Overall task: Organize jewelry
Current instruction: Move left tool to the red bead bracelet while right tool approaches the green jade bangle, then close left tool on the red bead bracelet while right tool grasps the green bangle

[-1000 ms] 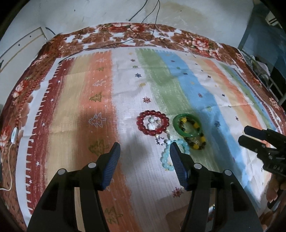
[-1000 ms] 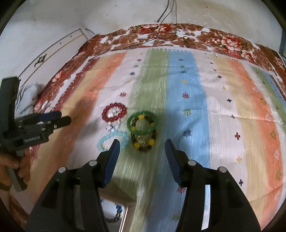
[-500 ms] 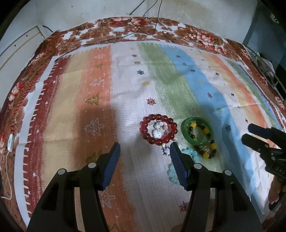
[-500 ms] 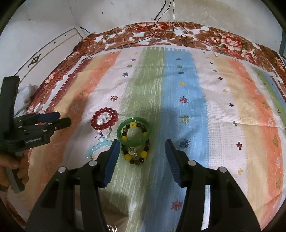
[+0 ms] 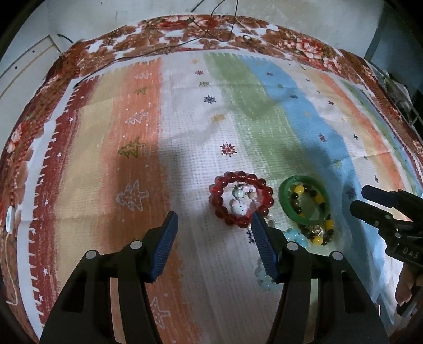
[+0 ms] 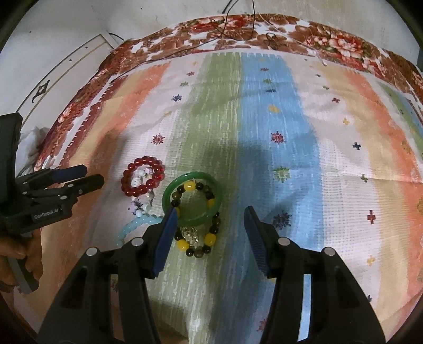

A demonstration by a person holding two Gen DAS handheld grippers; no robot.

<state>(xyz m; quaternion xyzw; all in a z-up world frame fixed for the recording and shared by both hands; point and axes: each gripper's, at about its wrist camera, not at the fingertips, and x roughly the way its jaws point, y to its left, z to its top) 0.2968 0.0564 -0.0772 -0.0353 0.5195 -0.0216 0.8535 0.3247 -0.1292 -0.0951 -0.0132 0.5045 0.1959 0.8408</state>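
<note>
A cluster of bracelets lies on the striped cloth. The red bead bracelet encloses small white beads. The green bangle overlaps a dark and yellow bead bracelet. A pale blue bead bracelet lies nearest me. My left gripper is open and empty, hovering just left of the red bracelet. My right gripper is open and empty over the green bangle and yellow bracelet.
The striped cloth covers the surface, with a red floral border at the back. Black cables trail over the far edge. A white wall panel stands at the left.
Both grippers have moved forward and lower toward the bracelets, which now sit closer to the fingertips. Both stayed open. The bracelets have not moved.
</note>
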